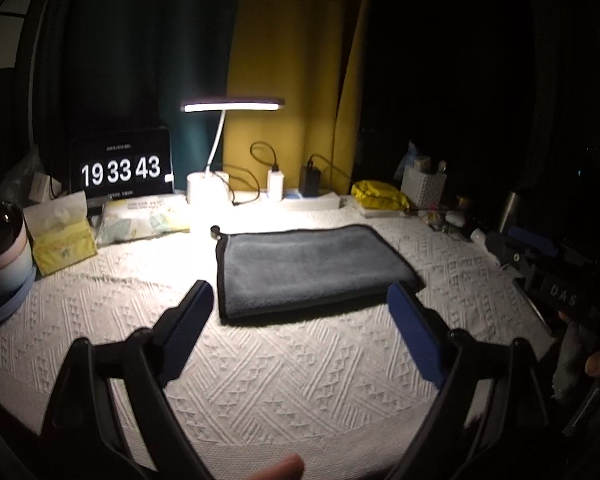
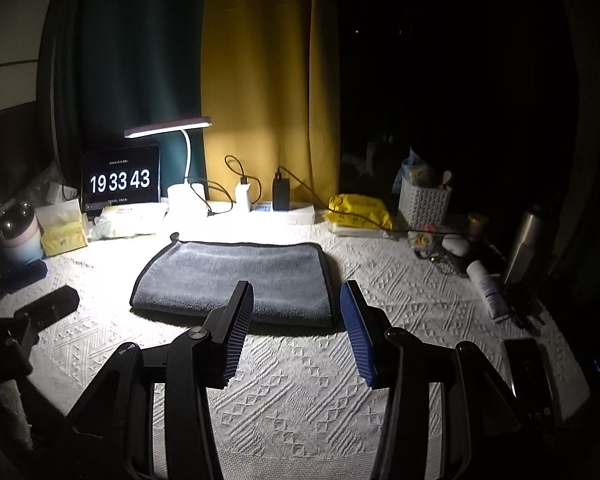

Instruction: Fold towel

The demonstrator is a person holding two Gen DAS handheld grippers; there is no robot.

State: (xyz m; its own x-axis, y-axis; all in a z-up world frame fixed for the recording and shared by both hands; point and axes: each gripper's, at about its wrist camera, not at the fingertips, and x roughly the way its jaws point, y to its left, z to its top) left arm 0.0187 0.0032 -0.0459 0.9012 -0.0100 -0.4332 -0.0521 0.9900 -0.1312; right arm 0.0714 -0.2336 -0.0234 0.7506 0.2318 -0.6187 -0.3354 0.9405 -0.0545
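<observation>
One grey towel [image 1: 312,270], folded, lay flat on the white tablecloth [image 1: 284,380] before one lit desk lamp [image 1: 232,105] and one clock display [image 1: 121,170]. Two grippers: left gripper [image 1: 300,300] and right gripper [image 2: 296,300], both spread apart, empty.

We read "19 33 43" in large white digits on the dark clock screen [image 1: 121,167] just left of the lit desk lamp [image 1: 232,105]. Far to the lamp's right, the letters "DAS" stand on a black gripper body [image 1: 562,300]. The small lines above and below the digits are too blurred for us to read.
</observation>
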